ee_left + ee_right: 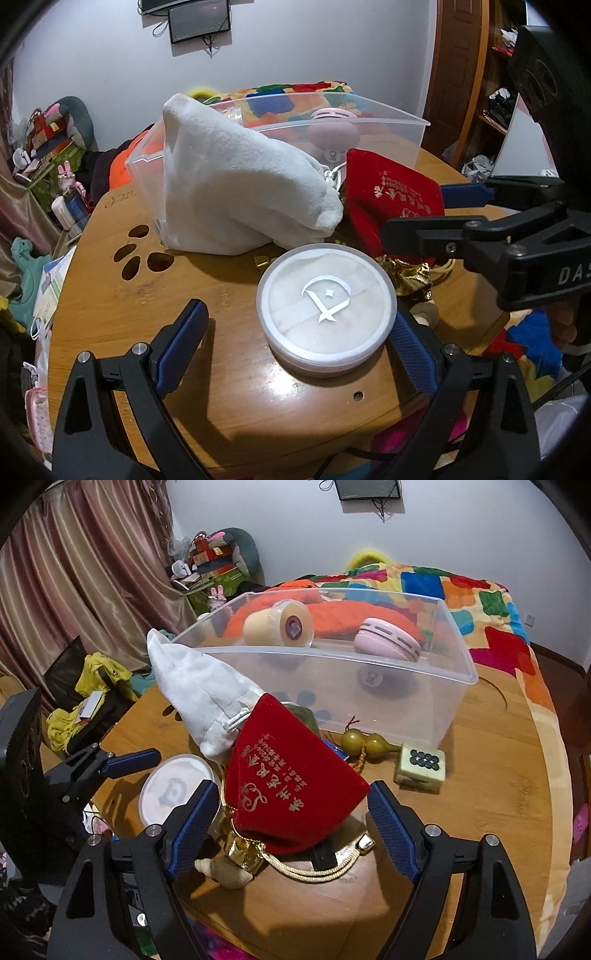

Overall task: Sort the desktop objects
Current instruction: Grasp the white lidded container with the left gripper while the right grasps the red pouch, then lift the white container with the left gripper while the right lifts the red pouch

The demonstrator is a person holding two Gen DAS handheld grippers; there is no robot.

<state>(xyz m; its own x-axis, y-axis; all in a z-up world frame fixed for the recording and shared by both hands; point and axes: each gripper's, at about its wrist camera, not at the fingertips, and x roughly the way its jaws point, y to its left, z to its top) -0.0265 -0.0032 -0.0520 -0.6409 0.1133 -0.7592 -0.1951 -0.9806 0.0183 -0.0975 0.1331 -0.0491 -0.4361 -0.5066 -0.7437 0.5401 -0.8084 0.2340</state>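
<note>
Right wrist view: my right gripper (293, 825) straddles the soft red pouch (291, 771) unclamped, left gripper (299, 336) wide around the stiff, slick tin (327, 306); I'd pinch each mid-body.

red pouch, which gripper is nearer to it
Right. The right gripper straddles the red pouch, fingers either side, not touching. The left gripper sits around the round case beside it.

You have bare worktop (110, 306) to the left of the round case (327, 308). Beyond it the white pouch (236, 192) and clear bin (388, 698) block the way. On the right, the red pouch (295, 786), gourd charm (364, 744) and green tile (421, 766) crowd the bin's front.
</note>
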